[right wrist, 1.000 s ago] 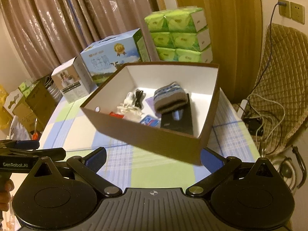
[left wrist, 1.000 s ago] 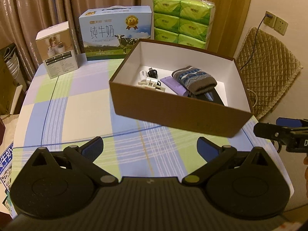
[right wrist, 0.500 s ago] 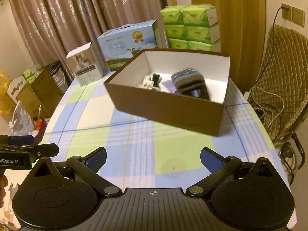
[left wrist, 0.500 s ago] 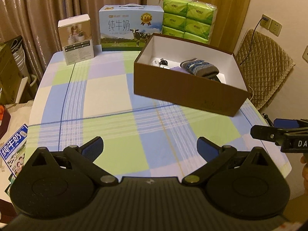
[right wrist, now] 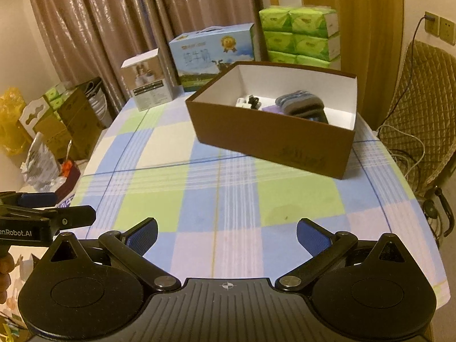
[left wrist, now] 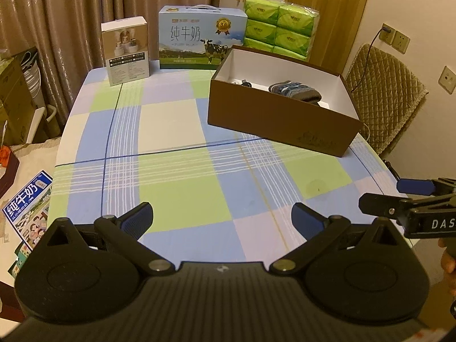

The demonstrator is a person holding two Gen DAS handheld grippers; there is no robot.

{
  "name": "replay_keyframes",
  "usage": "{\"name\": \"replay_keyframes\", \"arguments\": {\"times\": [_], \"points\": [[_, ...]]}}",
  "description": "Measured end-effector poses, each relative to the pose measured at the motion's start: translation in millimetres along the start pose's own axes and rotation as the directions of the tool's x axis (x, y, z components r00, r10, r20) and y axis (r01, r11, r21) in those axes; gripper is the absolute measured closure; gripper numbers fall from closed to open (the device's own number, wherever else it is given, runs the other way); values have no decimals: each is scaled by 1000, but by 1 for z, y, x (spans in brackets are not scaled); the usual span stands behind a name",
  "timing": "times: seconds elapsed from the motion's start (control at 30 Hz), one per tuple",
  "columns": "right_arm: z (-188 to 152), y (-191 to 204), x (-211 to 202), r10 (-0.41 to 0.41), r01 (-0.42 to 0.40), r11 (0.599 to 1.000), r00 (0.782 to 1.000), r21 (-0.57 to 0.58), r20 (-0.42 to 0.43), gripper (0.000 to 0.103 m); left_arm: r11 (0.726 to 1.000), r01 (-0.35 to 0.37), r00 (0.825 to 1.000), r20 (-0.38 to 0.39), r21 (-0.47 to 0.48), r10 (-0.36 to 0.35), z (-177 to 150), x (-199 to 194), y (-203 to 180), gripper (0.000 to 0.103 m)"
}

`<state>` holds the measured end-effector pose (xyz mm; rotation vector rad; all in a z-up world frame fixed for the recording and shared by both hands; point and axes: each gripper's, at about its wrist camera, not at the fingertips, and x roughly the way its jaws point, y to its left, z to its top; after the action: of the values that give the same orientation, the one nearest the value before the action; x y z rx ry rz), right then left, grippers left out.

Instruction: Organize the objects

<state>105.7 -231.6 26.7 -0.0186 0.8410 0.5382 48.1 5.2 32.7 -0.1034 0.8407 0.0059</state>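
Left gripper (left wrist: 221, 218) nearest the lens, jaws spread wide, nothing between the blue pads, above the near edge of the table (left wrist: 176, 193)
Right gripper (right wrist: 226, 233) likewise spread wide and empty, above the same near edge, level with the left one
Each gripper visible from the other's camera at the frame edge: right one poking in from the right in the left view, left one from the left in the right view
Part of a hand (right wrist: 4, 273) seen under the left gripper at the lower left of the right view
Checked cloth in blue, green, white and lilac over the table; faint round stain (right wrist: 280, 212) on a green square close to the right gripper
Nothing lying on the cloth between the grippers and the box
Brown open box (left wrist: 273, 122) with white inside, on the right half of the table, well apart from both grippers, set at an angle to the table edge
Inside the box: rolled grey-blue sock (right wrist: 300, 104), purple flat item (right wrist: 269, 109) beside it, dark flat item under the sock, small white and black bits (right wrist: 248, 102) toward the left end; too small to identify
Behind the box: milk carton case (left wrist: 202, 44), small white-topped box (left wrist: 126, 50) to its left, green tissue packs (left wrist: 280, 27) to its right
Curtains (left wrist: 71, 14) at the back, quilted chair (left wrist: 384, 97) at far right
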Motion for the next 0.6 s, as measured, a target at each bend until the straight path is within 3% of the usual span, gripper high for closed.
{"name": "replay_keyframes", "arguments": {"times": [0.6], "points": [[-22,28,-8,14,-14,1000,1000,-7,-4,2,1000,-16,1000,-2,-18,16,-27,-22,13,1]]}}
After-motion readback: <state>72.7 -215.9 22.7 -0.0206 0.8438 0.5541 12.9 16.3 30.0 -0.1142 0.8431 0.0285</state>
